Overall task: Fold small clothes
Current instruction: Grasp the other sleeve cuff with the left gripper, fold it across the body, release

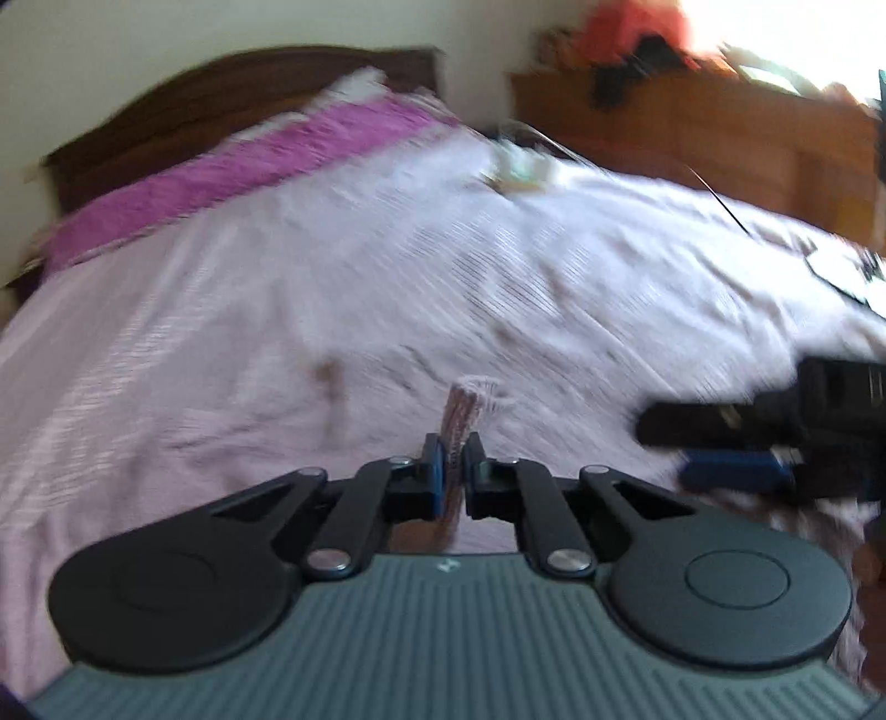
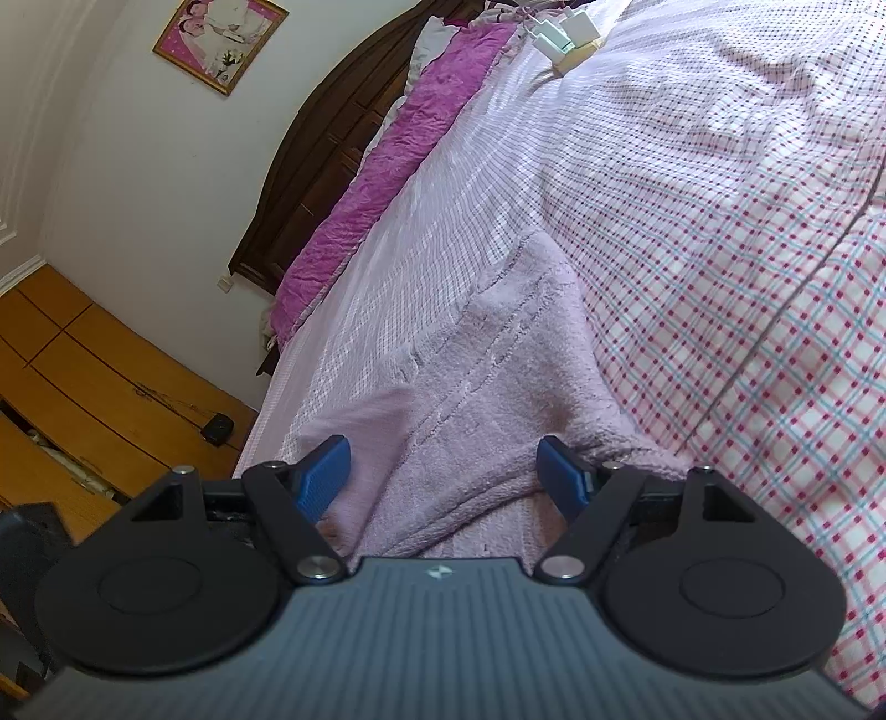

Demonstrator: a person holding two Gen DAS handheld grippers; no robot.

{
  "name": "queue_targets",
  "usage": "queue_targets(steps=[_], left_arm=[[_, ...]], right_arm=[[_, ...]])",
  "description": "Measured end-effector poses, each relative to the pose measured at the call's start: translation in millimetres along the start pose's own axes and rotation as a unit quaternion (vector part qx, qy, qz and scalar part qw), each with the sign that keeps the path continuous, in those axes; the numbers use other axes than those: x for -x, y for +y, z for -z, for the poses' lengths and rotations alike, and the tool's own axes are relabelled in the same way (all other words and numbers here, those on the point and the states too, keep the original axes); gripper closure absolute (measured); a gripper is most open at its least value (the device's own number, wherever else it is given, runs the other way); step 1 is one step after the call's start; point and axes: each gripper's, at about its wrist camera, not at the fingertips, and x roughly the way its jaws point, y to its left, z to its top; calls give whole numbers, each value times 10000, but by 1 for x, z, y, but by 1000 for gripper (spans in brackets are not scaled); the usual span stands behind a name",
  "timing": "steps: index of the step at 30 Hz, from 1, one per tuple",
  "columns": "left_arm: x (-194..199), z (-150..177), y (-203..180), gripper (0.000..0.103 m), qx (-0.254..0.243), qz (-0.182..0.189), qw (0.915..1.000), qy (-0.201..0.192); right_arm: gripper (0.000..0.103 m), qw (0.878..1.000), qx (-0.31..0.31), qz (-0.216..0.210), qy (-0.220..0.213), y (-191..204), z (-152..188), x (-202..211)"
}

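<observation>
The pink cloth (image 2: 487,399) runs lengthwise away from the wide-apart right jaws (left jaws pinch its edge).

Home bedroom. Bed w/ checked pink sheet (image 2: 720,232), dark wood headboard (image 2: 326,144), magenta quilt (image 2: 387,166) along the head end. Framed pic (image 2: 220,41) on white wall, orange wood cabinets (image 2: 72,354) beside bed. Clutter on wood dresser (image 1: 720,127).

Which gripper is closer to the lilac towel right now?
Left. The left gripper is shut on a pinched fold of the lilac towel; the right gripper stands open with the towel between its fingers.
</observation>
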Motion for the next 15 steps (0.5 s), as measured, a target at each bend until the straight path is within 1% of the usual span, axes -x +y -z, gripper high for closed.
queue_targets(steps=[3, 5, 8, 11, 15], left_arm=[[20, -4, 30, 94, 464, -431, 9977, -242], [33, -2, 51, 94, 726, -764, 9938, -342], [48, 5, 83, 94, 946, -1305, 9860, -424], [56, 17, 107, 94, 1146, -1560, 9806, -308], [57, 40, 130, 94, 1513, -1759, 9727, 23]], right_arm=[[23, 10000, 20, 13, 3, 1, 0, 0], [23, 10000, 38, 34, 1, 1, 0, -1], [23, 9999, 78, 67, -5, 2, 0, -2], [23, 9999, 105, 105, -9, 4, 0, -4], [23, 9997, 168, 166, -14, 7, 1, -5]])
